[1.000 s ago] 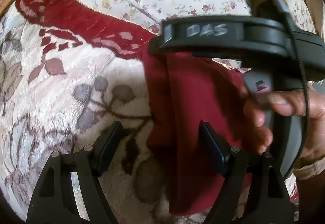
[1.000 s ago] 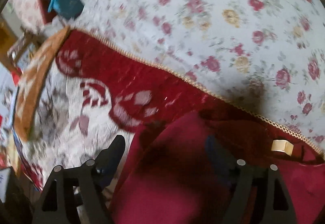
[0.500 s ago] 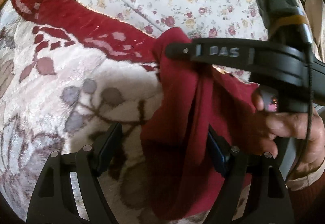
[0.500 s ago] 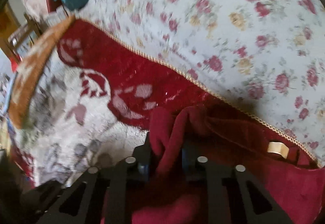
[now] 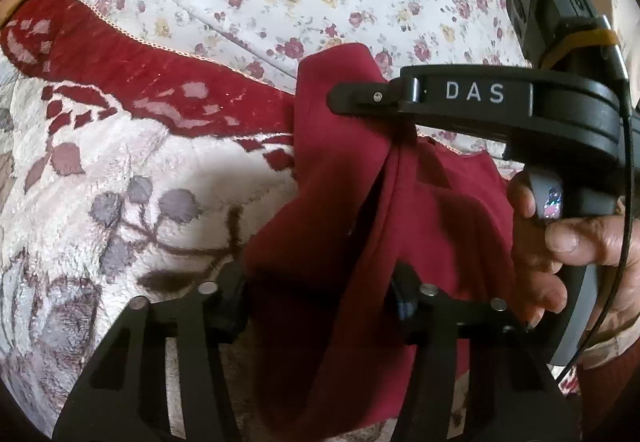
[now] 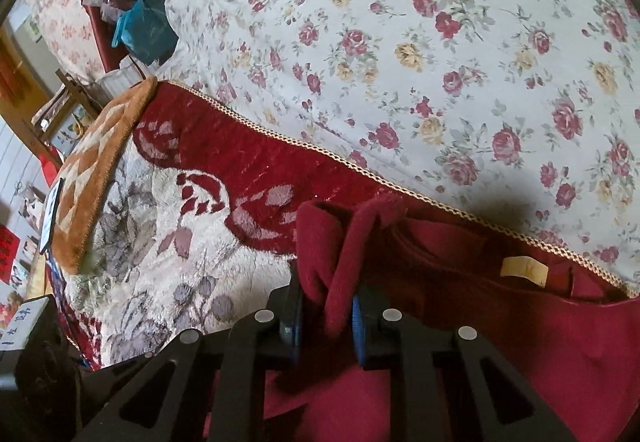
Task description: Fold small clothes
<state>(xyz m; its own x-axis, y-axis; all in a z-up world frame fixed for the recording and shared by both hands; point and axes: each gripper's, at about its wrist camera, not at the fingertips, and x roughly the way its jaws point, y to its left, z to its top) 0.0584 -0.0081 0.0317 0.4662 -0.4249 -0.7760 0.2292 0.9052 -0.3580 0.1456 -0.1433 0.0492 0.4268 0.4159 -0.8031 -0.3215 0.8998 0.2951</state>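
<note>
Red garment bunched between both hand-held grippers' closing jaws

One red garment, two grippers, perhaps two blankets

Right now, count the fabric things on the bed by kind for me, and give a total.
Dark red garment: 1
Red and white patterned blanket: 1
Floral sheet: 1
Orange patterned cloth: 1
Total: 4

The right gripper is closing, its fingers pinching a bunched fold of the dark red garment, on a patterned blanket; floral bedsheet beyond.
</note>
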